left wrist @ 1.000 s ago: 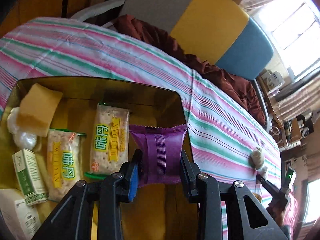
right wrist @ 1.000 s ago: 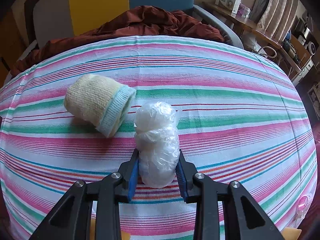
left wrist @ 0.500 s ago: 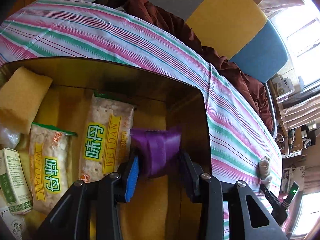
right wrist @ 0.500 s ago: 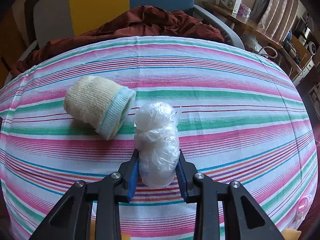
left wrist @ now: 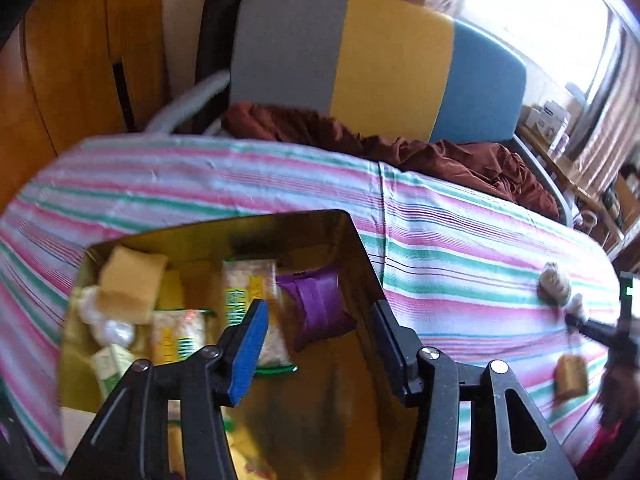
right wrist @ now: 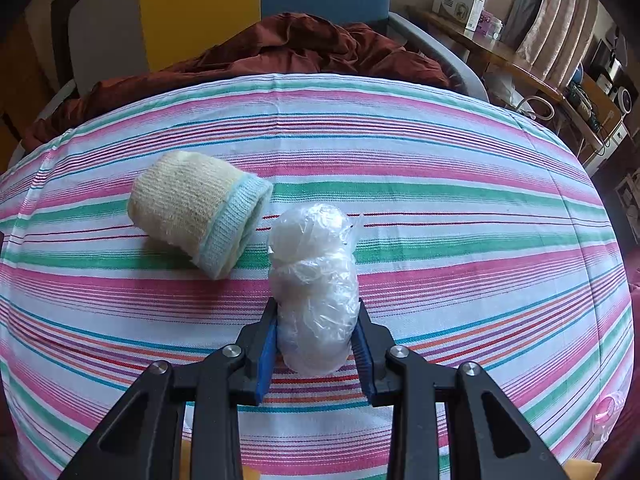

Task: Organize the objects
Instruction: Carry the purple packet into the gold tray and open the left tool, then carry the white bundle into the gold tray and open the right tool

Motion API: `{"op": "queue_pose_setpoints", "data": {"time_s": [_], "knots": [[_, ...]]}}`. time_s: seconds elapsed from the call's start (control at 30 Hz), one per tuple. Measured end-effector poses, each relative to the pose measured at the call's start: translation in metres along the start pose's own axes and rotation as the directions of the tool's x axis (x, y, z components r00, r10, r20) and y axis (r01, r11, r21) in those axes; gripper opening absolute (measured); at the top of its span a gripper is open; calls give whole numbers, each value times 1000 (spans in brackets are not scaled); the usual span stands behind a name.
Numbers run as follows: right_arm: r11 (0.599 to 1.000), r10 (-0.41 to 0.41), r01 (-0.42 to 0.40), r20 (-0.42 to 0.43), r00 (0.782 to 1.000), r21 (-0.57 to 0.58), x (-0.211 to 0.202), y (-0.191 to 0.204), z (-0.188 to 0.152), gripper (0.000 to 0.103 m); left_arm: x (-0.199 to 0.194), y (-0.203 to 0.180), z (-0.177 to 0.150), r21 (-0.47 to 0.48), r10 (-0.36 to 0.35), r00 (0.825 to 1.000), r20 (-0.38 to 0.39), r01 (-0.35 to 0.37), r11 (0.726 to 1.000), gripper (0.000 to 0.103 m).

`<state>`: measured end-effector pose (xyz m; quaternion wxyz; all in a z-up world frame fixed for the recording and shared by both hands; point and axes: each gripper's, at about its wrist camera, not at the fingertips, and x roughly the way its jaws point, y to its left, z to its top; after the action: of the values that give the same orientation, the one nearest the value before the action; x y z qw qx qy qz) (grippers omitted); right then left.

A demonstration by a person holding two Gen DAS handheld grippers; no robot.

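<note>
In the left wrist view a gold tin box (left wrist: 362, 248) sits on the striped cloth. A purple packet (left wrist: 318, 306) lies inside it against the right wall, beside cracker packs (left wrist: 246, 300). My left gripper (left wrist: 318, 322) hovers above the tin, its jaws opening, and the packet lies below them with no pad touching it. In the right wrist view my right gripper (right wrist: 316, 340) is shut on a clear plastic bundle (right wrist: 316, 280) resting on the cloth. A rolled cream sock with a blue cuff (right wrist: 196, 210) lies just left of it.
The tin also holds a yellow sponge (left wrist: 130, 284), a white wad (left wrist: 108, 324) and a small green box (left wrist: 112, 364). A brown blanket (right wrist: 288, 52) and a grey, yellow and blue chair back (left wrist: 380, 64) lie beyond the table. The right gripper (left wrist: 580, 320) shows far right.
My left gripper has let go of the purple packet, opened and drawn back up from the tin; the packet now lies inside. The right gripper and its bundle have not moved.
</note>
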<state>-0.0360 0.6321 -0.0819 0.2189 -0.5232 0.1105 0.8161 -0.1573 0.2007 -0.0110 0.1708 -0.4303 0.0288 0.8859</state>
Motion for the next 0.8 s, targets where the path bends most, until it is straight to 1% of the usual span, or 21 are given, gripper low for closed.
{"op": "queue_pose_setpoints", "data": {"time_s": [0.07, 0.13, 0.27, 0.33, 0.4, 0.43, 0.47, 0.63, 0.8], "knots": [[1000, -4, 4, 1, 1000, 0, -1, 1, 0, 33, -19, 0, -10, 26, 26, 998, 51, -27, 999, 59], [1000, -3, 3, 2, 1000, 1, -1, 1, 0, 33, -35, 2, -20, 37, 42, 996, 81, -45, 998, 59], [1000, 1, -1, -2, 1000, 11, -2, 0, -1, 33, -59, 5, -38, 58, 71, 990, 121, -78, 995, 60], [1000, -4, 4, -3, 1000, 14, -2, 1, -1, 33, -69, 5, -47, 70, 90, 986, 141, -101, 992, 64], [1000, -13, 13, -3, 1000, 8, -3, 3, -2, 32, -80, 8, -55, 73, 103, 981, 166, -117, 990, 65], [1000, -15, 15, -4, 1000, 8, -4, 3, -2, 32, -85, 9, -59, 74, 108, 979, 175, -122, 990, 67], [1000, -16, 16, -7, 1000, 11, -4, 3, -2, 32, -88, 10, -62, 75, 111, 977, 182, -127, 989, 68], [1000, -11, 11, -28, 1000, 19, -10, 6, -4, 30, -100, 14, -73, 94, 115, 974, 194, -135, 986, 68], [998, 40, -41, 16, 999, 56, -35, 9, -2, 30, -105, 21, -80, 79, 103, 975, 195, -120, 990, 68]]}}
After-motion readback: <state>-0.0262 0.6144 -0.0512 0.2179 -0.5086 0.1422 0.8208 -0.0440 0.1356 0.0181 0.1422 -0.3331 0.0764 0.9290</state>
